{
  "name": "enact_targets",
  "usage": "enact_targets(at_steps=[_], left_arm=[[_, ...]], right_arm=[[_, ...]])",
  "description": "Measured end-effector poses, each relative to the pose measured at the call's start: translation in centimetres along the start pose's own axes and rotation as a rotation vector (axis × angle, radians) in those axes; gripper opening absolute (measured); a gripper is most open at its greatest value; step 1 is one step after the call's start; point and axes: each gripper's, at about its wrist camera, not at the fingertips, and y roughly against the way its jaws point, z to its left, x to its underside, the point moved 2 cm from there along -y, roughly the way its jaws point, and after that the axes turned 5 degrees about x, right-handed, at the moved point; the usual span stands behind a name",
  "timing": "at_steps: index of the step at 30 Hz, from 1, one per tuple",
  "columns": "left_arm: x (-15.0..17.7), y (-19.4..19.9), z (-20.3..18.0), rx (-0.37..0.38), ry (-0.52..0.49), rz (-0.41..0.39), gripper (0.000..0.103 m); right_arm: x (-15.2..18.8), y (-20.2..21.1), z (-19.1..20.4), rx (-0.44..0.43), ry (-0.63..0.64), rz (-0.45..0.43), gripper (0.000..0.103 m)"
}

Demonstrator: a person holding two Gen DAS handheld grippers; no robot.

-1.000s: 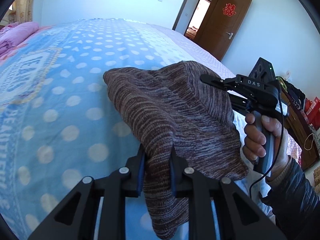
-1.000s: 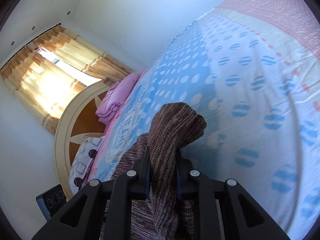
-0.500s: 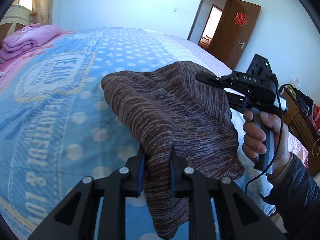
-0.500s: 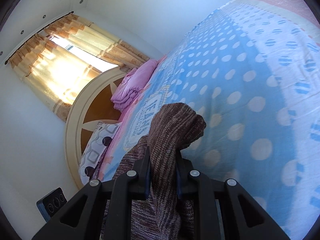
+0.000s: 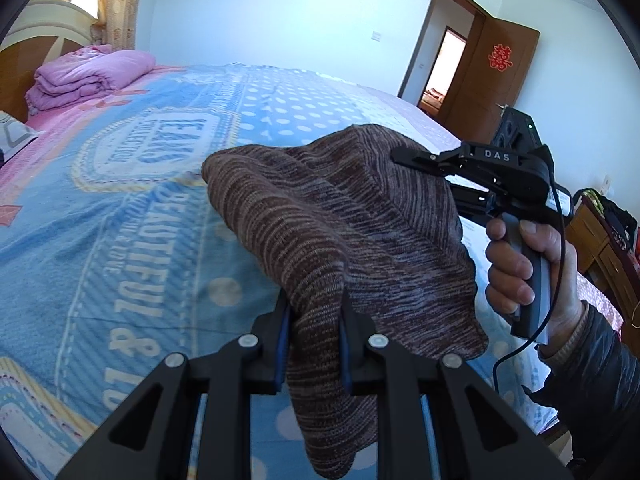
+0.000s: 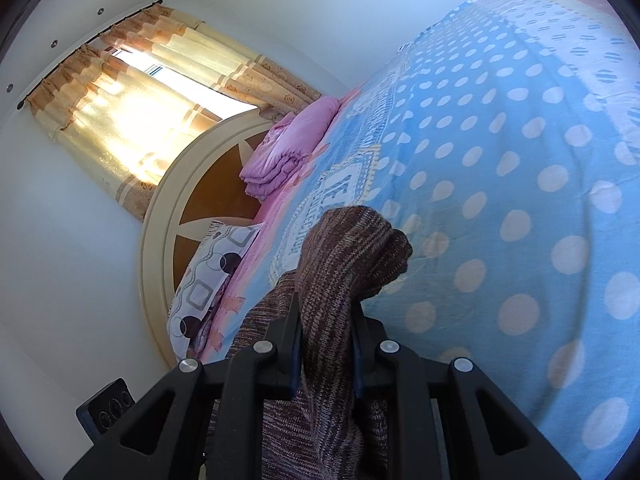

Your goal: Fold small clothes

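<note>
A brown striped knit garment (image 5: 340, 232) hangs in the air above the bed, stretched between both grippers. My left gripper (image 5: 314, 344) is shut on one bunched edge of it, cloth spilling below the jaws. In the left wrist view the right gripper (image 5: 404, 156) reaches in from the right, held by a hand (image 5: 520, 276), with its tips against the far edge of the knit. The right wrist view shows the right gripper (image 6: 326, 346) shut on a fold of the same knit garment (image 6: 348, 256), which humps up ahead of the jaws and drapes below.
A blue polka-dot bedspread (image 5: 120, 208) with printed lettering covers the bed beneath. A folded pink quilt (image 5: 88, 76) and a patterned pillow (image 6: 212, 272) lie by the round headboard (image 6: 192, 200). An open wooden door (image 5: 496, 76) and a dresser (image 5: 600, 248) stand right.
Both grippers have carried the knit garment sideways over the bed towards the headboard end; the lettering, quilt and headboard have come further into view. The grips have not changed.
</note>
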Motion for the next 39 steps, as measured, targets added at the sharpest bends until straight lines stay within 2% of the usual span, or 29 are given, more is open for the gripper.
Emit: enact_targets(at_steps=[8,22,30,39], left_arm=[[0.7,1.3,2.0,-0.038,0.013,-0.018,0.021],[2.1,2.4,4.2,-0.084,0.029,-0.017,0.021],[3.8,2.2,5.8,-0.104,0.048,0.018,0.021],[5.4,1.4,7.2,-0.095,0.077,0.036,0.021]], right_arm=[[0.1,-2.9,2.5,-0.014,0.047,0.047,0.019],[1.1,-6.9,4.4,-0.021,0.072,0.102,0.019],[2.2,-9.9,4.4,0.0,0.077,0.157,0.019],[2.9,-11.2,2.9,0.027,0.045,0.169,0.019]])
